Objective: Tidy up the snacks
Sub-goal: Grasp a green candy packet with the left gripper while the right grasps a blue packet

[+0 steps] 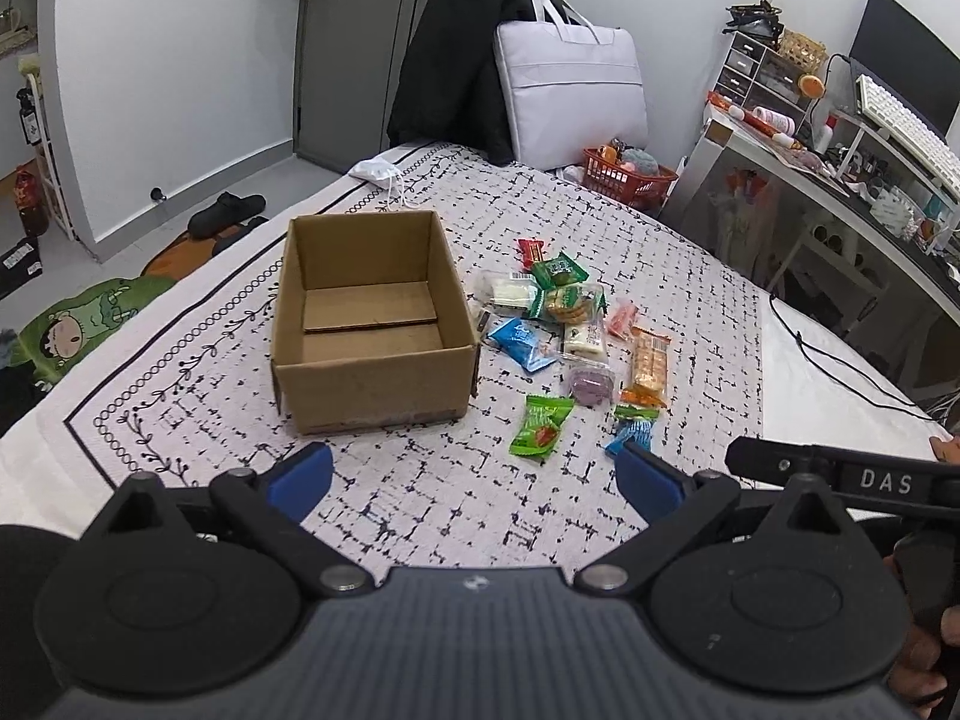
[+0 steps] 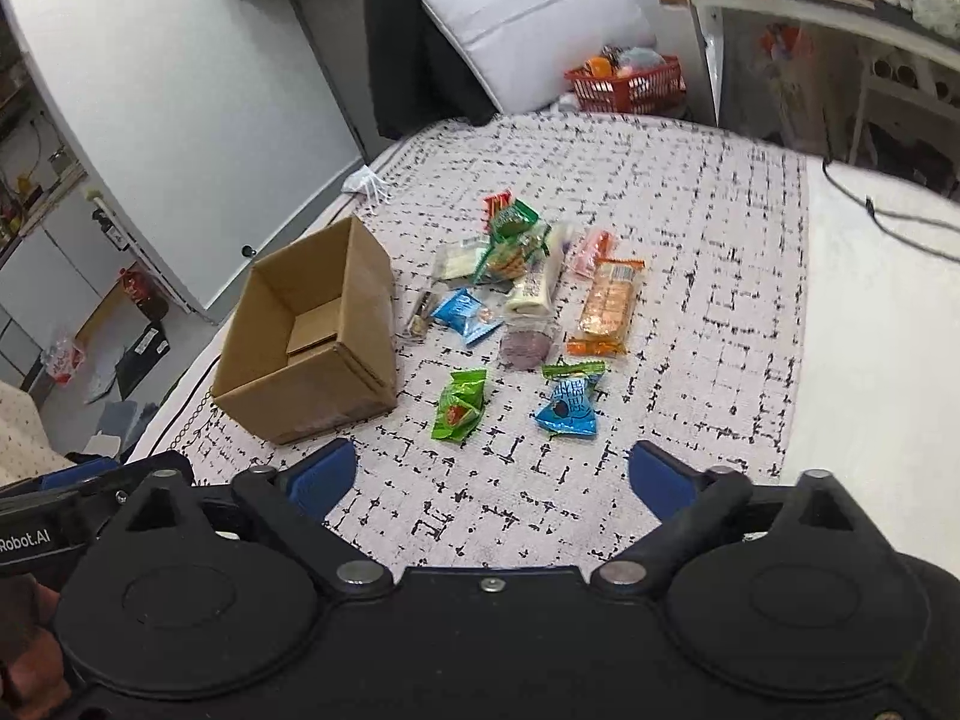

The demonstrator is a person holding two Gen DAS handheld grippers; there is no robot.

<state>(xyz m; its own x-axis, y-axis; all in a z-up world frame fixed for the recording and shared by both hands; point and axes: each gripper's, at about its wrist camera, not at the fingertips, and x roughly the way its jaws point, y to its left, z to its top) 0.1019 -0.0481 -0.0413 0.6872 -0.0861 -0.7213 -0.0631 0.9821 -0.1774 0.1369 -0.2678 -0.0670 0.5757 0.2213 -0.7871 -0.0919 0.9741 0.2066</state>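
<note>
Your snacks (image 2: 522, 300) lie scattered on the patterned bedspread (image 2: 690, 228), just beside the open cardboard box (image 1: 369, 324), which has nothing in it but a loose cardboard flap. They will likely handle as light, crinkly plastic packets: soft, slippery and easy to crush, so pinch each by a sealed end or flat edge, not across its middle. The green packet (image 2: 459, 405) and the blue one (image 2: 567, 408) lie nearest you and apart from the pile, so they look the easiest picks. The long orange pack of crackers (image 2: 606, 309) looks stiffer but breakable. Your left tool (image 1: 477, 474) stands wide open and holds nothing; your right tool (image 2: 492, 471) is likewise spread wide and empty above the bedspread.
</note>
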